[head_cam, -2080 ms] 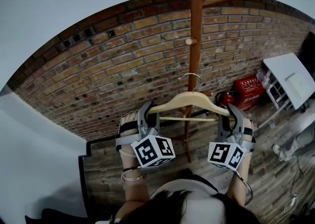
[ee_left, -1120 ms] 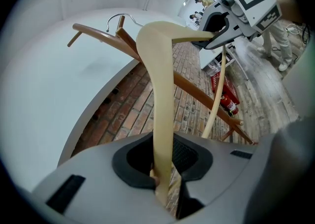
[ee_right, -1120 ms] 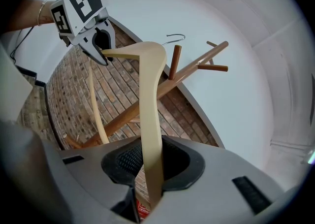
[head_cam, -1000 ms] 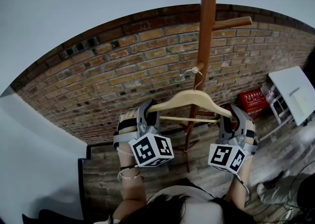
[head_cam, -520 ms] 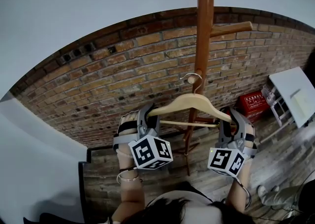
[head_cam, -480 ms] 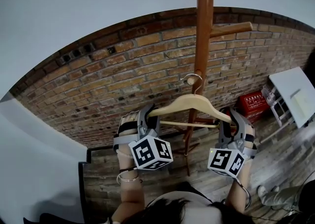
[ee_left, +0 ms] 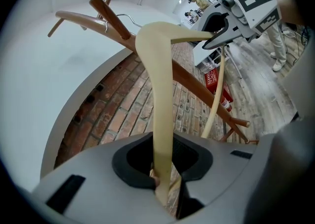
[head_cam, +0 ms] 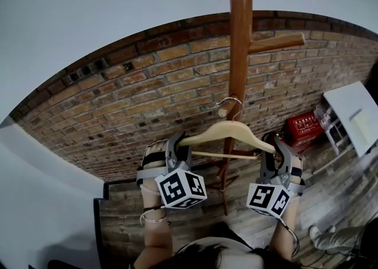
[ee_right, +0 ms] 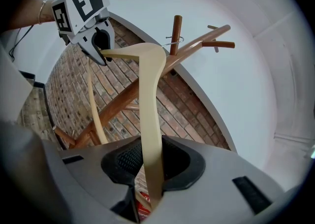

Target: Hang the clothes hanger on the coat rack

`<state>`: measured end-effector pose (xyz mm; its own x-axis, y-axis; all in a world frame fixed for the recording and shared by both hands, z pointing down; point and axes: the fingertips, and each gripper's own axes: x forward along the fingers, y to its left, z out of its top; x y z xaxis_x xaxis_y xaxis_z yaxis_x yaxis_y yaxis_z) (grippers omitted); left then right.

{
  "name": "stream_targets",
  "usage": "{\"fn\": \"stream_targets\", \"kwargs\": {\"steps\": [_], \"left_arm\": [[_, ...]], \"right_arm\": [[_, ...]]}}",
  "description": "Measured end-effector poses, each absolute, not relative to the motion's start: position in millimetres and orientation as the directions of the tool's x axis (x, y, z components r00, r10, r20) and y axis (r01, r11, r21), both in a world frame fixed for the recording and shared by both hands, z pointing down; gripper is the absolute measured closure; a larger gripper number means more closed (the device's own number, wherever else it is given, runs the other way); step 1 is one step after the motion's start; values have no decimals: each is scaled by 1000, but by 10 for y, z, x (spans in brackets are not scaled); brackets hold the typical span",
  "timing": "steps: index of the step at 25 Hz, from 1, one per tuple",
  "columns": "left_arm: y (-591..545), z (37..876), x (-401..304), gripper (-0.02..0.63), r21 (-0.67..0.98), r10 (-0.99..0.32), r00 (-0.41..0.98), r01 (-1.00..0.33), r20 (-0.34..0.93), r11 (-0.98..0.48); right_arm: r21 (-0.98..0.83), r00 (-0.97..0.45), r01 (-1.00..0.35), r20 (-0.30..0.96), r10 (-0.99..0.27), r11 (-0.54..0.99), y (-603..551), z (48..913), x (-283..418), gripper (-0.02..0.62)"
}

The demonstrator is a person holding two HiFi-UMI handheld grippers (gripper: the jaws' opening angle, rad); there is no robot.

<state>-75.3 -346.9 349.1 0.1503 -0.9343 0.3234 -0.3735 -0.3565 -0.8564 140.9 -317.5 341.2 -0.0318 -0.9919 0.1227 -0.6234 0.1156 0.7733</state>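
Note:
A pale wooden clothes hanger (head_cam: 227,132) is held level in front of the coat rack's pole (head_cam: 239,55). My left gripper (head_cam: 177,143) is shut on the hanger's left arm, and my right gripper (head_cam: 276,146) is shut on its right arm. The metal hook (head_cam: 231,103) loops over a short peg (head_cam: 223,112) low on the pole. In the left gripper view the hanger (ee_left: 160,95) runs out from my jaws toward the hook (ee_left: 118,20). The right gripper view shows the hanger (ee_right: 150,100) and its hook (ee_right: 173,41) round the peg (ee_right: 175,28).
A brick wall (head_cam: 147,102) stands behind the rack. A longer peg (head_cam: 277,42) sticks out to the right higher up. A red box (head_cam: 304,127) and a white table (head_cam: 354,114) are at the right on the plank floor (head_cam: 331,197).
Both grippers carried the hanger in toward the pole. The hook, at first below and short of the peg, came up level with it and now sits over it.

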Motion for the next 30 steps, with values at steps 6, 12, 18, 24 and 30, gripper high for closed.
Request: {"fn": "stream_targets", "kwargs": {"steps": [6, 12, 18, 24, 30], "left_arm": [[-3558, 3576, -747, 525, -851, -929, 141, -372, 342, -370], [-3618, 3627, -716, 525, -856, -933, 138, -371, 331, -359], [-3643, 3635, -710, 525, -865, -943, 140, -377, 301, -332], [-3633, 3596, -720, 523, -868, -953, 138, -393, 269, -302], [-3515, 3569, -664, 518, -845, -950, 170, -434, 263, -312]], "right_arm": [[772, -31, -625, 127, -991, 118, -3276, 3512, 1427, 491], [765, -16, -635, 130, -991, 111, -3330, 3571, 1458, 491], [764, -13, -637, 117, -993, 98, -3340, 3574, 1459, 491], [755, -34, -647, 114, -993, 109, -3312, 3578, 1429, 491], [764, -35, -637, 101, -994, 100, -3275, 3573, 1448, 491]]}}
